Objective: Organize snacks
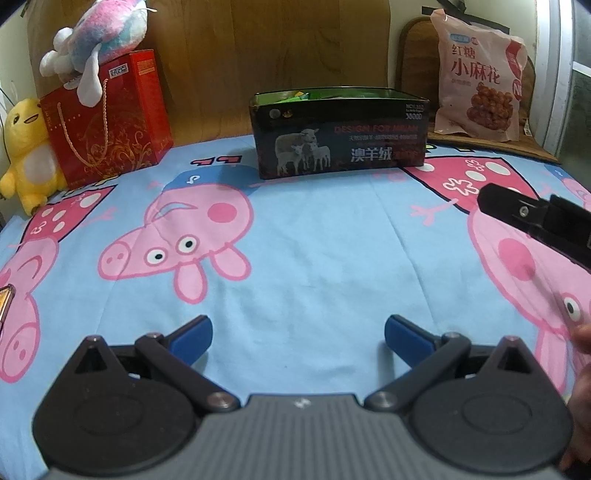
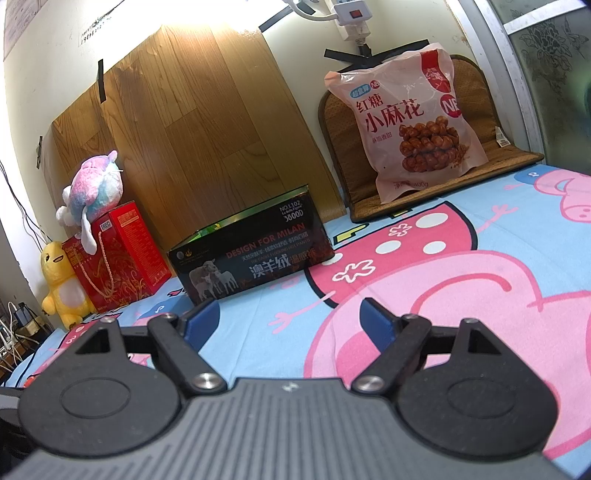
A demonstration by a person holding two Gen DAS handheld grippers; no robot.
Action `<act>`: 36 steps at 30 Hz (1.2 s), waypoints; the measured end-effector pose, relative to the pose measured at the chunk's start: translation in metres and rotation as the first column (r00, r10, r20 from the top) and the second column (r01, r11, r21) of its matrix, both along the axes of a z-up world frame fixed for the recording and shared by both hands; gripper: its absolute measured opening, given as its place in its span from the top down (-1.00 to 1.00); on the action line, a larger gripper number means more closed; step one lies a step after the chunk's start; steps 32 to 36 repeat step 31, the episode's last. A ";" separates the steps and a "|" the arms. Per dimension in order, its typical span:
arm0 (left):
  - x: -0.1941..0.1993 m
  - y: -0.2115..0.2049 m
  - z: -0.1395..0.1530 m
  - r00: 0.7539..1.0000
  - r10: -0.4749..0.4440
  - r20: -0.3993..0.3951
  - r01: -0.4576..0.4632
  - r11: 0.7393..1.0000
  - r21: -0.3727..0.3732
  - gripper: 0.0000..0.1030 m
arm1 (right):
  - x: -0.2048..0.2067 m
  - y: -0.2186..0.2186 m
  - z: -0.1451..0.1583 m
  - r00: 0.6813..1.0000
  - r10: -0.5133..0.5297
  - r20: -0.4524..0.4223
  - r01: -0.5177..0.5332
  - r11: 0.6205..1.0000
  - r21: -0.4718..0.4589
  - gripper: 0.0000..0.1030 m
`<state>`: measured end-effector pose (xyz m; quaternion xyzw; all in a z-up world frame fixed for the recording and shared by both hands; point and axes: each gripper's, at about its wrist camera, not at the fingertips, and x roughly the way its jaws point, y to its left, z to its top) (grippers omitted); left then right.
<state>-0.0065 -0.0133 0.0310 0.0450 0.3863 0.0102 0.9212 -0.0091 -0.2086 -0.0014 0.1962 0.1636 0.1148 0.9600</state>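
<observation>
Blue cartoon sheet [image 1: 314, 258] bare in front, both tongs [image 1: 298, 334] [image 2: 291, 321] spread w/ nothing between, black box [image 1: 340, 136] at far edge.

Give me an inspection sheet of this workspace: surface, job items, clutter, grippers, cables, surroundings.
Surface: blue cartoon-pig sheet, nothing lying on its middle.
Job's things: open black box at the back, something green inside; pink snack bag upright to its right on a woven mat.
Clutter: red gift bag back left, pastel plush on top of it, yellow plush beside it.
Grippers: left hand-held gripper open, empty; right hand-held gripper open, empty.
Cables: power strip on the wall; loose cables at far left.
Surroundings: wooden board taped to the wall.
</observation>
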 end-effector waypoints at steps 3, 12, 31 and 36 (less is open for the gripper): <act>0.000 0.000 0.000 1.000 -0.004 -0.004 0.004 1.000 -0.003 -0.99 | 0.000 0.000 0.000 1.000 0.000 0.000 0.000 1.000 0.000 -0.65; 0.001 0.000 0.000 1.000 -0.007 -0.009 0.007 1.000 -0.008 -0.99 | 0.000 0.000 0.000 1.000 0.001 0.001 -0.001 1.000 0.001 -0.65; 0.001 -0.001 0.001 1.000 -0.021 0.013 0.021 1.000 -0.013 -0.99 | 0.000 0.000 0.000 1.000 0.002 -0.001 -0.002 1.000 0.002 -0.65; 0.001 -0.001 0.001 1.000 -0.021 0.013 0.021 1.000 -0.013 -0.99 | 0.000 0.000 0.000 1.000 0.002 -0.001 -0.002 1.000 0.002 -0.65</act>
